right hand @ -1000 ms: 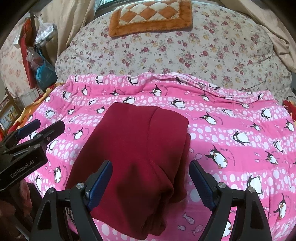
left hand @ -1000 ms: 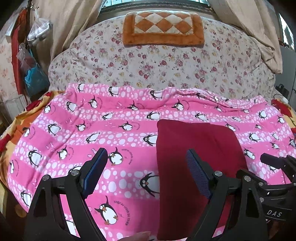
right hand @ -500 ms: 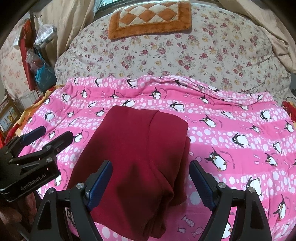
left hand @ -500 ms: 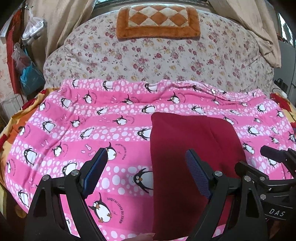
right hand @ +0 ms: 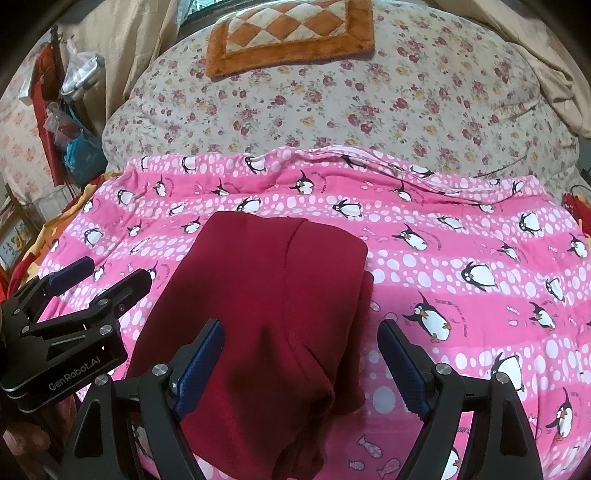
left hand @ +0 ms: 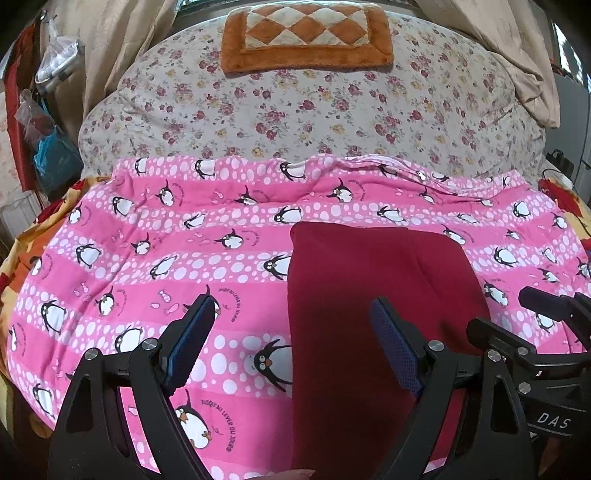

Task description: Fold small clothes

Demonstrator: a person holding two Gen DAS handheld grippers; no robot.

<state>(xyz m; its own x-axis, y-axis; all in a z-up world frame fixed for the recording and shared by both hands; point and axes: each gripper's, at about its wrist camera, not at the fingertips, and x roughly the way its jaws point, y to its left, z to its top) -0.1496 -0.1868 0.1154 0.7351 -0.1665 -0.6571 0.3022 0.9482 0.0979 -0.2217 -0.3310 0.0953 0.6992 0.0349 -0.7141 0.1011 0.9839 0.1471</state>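
A dark red garment [left hand: 369, 314] lies folded in a long strip on the pink penguin blanket [left hand: 166, 258]; it also shows in the right wrist view [right hand: 273, 302]. My left gripper [left hand: 291, 332] is open and empty, held above the garment's left edge. My right gripper [right hand: 301, 354] is open and empty, held over the garment's near end. The right gripper shows at the right in the left wrist view [left hand: 546, 332], and the left gripper shows at the left in the right wrist view [right hand: 85, 295].
A floral quilt [left hand: 314, 107] is heaped behind the blanket with an orange checked mat [left hand: 306, 35] on top. Beige curtains [left hand: 517, 55] hang at the back. Bags [left hand: 51, 147] hang at the left of the bed.
Both grippers have drawn back and up a little from the garment, so the bed looks slightly lower and farther. Both jaws stay open. The garment has not moved.
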